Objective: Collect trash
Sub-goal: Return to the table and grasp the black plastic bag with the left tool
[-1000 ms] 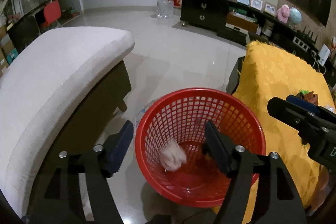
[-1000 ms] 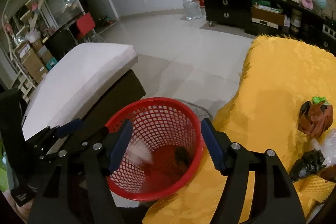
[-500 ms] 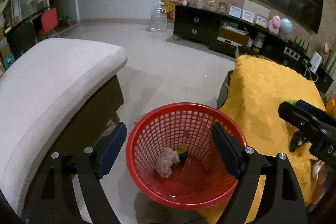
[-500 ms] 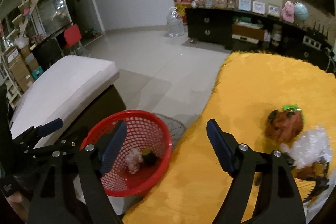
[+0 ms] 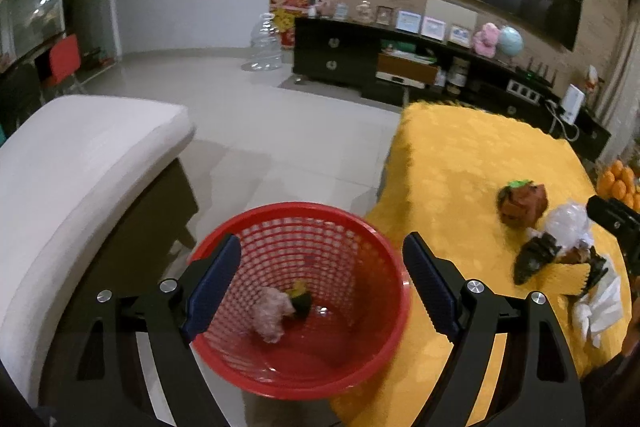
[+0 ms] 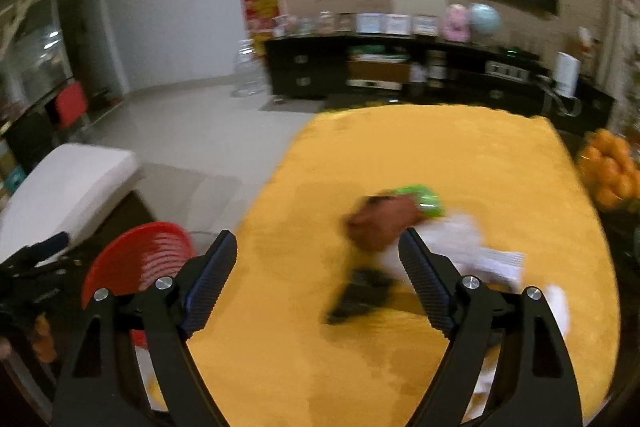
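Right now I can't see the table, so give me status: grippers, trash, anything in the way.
Left gripper open, empty, over red basket. Right gripper open, empty, over yellow table. Two scraps binned; brown wrapper, clear plastic still out. Nothing blocking.

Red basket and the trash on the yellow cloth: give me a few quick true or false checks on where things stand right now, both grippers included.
1. The red basket already holds two pieces of trash. True: a pale crumpled wad and a dark scrap lie at its bottom.
2. The left gripper is shut on a wrapper. False: its fingers stand wide apart over the basket and hold nothing.
3. The brown wrapper lies on the yellow cloth. True.
4. The right gripper is open. True: nothing is between its fingers.
5. The yellow cloth carries no more trash. False: a clear plastic wad and a black scrap also lie there.
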Demonstrator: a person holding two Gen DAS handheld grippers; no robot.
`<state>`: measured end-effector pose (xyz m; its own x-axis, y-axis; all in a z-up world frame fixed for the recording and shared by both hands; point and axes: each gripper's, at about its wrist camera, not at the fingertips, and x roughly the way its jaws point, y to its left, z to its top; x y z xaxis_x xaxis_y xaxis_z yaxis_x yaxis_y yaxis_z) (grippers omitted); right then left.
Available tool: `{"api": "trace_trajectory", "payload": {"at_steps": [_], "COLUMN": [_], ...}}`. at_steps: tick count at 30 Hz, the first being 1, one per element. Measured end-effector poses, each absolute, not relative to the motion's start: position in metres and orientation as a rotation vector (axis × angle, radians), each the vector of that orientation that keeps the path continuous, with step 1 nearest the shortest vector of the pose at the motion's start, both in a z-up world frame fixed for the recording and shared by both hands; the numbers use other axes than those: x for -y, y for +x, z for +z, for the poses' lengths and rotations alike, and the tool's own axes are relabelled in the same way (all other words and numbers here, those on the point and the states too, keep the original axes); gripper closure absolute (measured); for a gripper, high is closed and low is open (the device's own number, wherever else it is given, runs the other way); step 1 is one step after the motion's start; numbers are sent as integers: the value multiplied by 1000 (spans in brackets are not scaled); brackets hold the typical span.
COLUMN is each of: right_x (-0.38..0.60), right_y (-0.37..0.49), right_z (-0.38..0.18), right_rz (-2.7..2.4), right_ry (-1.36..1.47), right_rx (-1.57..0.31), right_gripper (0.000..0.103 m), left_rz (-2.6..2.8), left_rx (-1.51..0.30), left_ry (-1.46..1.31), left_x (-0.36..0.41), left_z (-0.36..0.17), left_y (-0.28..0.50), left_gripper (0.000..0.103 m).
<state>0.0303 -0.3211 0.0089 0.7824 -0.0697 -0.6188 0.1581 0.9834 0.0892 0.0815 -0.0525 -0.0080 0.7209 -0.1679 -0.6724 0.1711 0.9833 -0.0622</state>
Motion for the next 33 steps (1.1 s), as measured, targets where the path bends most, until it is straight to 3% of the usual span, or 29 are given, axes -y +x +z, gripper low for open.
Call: {"api": "trace_trajectory", "payload": {"at_steps": [14,33], "right_x": [435,468], "right_y": [-37,-60], "right_z": [-23,-42], "right_rz": [-422,-491], "right_ry": [244,352], "right_rx": [-719,-765], "right_gripper": [17,17], "left_rz": [-330,-527], "left_rx": [-752,-822], "left_ry": [22,195], "left_x": [124,243], "left_z": [-11,-47], "left_y": [76,83], "left_gripper": [23,23]}}
